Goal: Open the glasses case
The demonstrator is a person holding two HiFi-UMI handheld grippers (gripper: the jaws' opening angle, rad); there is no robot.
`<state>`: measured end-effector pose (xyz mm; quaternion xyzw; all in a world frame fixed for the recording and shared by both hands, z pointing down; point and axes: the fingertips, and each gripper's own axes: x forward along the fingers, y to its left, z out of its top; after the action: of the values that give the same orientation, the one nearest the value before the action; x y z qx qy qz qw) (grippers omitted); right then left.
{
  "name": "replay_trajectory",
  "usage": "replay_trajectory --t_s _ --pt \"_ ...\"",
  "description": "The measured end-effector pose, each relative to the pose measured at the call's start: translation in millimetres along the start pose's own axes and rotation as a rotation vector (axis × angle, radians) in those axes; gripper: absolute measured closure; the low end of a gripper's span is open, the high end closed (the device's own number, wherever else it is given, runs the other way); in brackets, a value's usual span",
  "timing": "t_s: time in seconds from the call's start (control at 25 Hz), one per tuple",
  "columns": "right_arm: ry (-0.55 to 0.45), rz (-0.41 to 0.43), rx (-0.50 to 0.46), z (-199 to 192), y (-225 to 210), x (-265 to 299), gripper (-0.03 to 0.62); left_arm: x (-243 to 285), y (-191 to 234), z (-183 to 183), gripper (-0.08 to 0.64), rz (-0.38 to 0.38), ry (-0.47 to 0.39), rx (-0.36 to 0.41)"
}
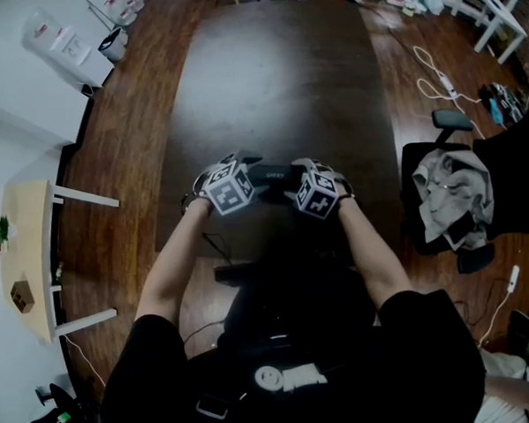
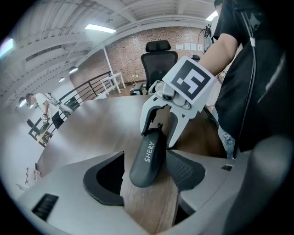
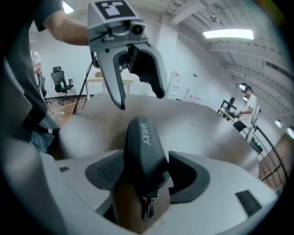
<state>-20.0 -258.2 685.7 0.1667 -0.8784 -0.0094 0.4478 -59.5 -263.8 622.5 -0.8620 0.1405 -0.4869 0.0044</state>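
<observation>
A black zipped glasses case (image 1: 273, 172) marked SHERY lies on the dark wooden table (image 1: 275, 82), between my two grippers, which face each other. In the left gripper view one end of the case (image 2: 148, 158) sits between the jaws of my left gripper (image 2: 144, 176), close to the right pad (image 2: 186, 170). Bare wood shows on the case's other side. The right gripper (image 3: 147, 176) straddles the other end of the case (image 3: 142, 147), where the zipper pull (image 3: 147, 206) hangs. Its jaws stand wide and do not squeeze the case.
An office chair (image 1: 449, 196) draped with grey cloth stands right of the table. White cables (image 1: 434, 73) lie on the floor beyond it. A small pale side table (image 1: 32, 254) stands at the left. The person's body is close to the table's near edge.
</observation>
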Motion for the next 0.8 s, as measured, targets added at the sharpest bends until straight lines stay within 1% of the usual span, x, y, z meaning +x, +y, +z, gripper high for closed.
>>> replay_trajectory --t_s 0.08,0.12,0.16,0.2,0.24,0.32,0.4,0.44,0.48,0.52,0.56,0.6,0.64,0.68,0.72,0.76,0.8 --pt "0.006 -0.005 -0.034 5 -4 2 0.265 -1 -2 -3 0.276 0.002 -0.005 -0.006" --pt "-0.003 0.000 -0.022 9 -7 0 0.277 -1 -4 -5 0.276 0.001 -0.008 -0.009" --pt "-0.018 0.012 0.013 13 -9 -2 0.288 -1 -4 -7 0.276 -0.003 -0.010 -0.007" --pt "-0.036 0.034 0.069 15 -12 -4 0.292 -1 -5 -9 0.269 -0.009 -0.010 0.001" --pt "-0.055 0.065 0.137 17 -14 -6 0.296 -1 -6 -11 0.227 -0.016 -0.005 0.014" --pt "-0.096 0.162 0.272 24 -14 -15 0.299 1 -9 -13 0.224 -0.021 0.012 0.075" --pt "-0.153 0.275 0.403 38 -13 -31 0.304 6 -12 -12 0.222 -0.011 0.039 0.164" --pt "-0.187 0.335 0.471 44 -11 -38 0.307 9 -12 -11 0.201 0.000 0.052 0.208" --pt "-0.220 0.400 0.535 51 -7 -45 0.318 11 -14 -9 0.198 0.009 0.063 0.246" --pt "-0.249 0.462 0.583 58 -2 -51 0.321 13 -16 -6 0.198 0.010 0.072 0.280" --pt "-0.272 0.511 0.607 64 3 -57 0.324 15 -20 -4 0.195 0.003 0.085 0.315" --pt "-0.290 0.542 0.608 70 8 -62 0.324 18 -24 -4 0.193 -0.006 0.107 0.356" --pt "-0.305 0.554 0.597 74 10 -65 0.324 22 -28 -6 0.195 -0.017 0.133 0.396" --pt "-0.318 0.544 0.580 77 10 -67 0.324 26 -32 -10 0.260 -0.029 0.154 0.415" --pt "-0.331 0.513 0.557 77 7 -68 0.339 28 -34 -13 0.308 -0.046 0.164 0.395" --pt "-0.345 0.466 0.532 76 3 -69 0.337 29 -35 -16 0.311 -0.071 0.166 0.342" --pt "-0.363 0.412 0.505 75 -3 -71 0.319 30 -35 -21 0.311 -0.101 0.167 0.277"
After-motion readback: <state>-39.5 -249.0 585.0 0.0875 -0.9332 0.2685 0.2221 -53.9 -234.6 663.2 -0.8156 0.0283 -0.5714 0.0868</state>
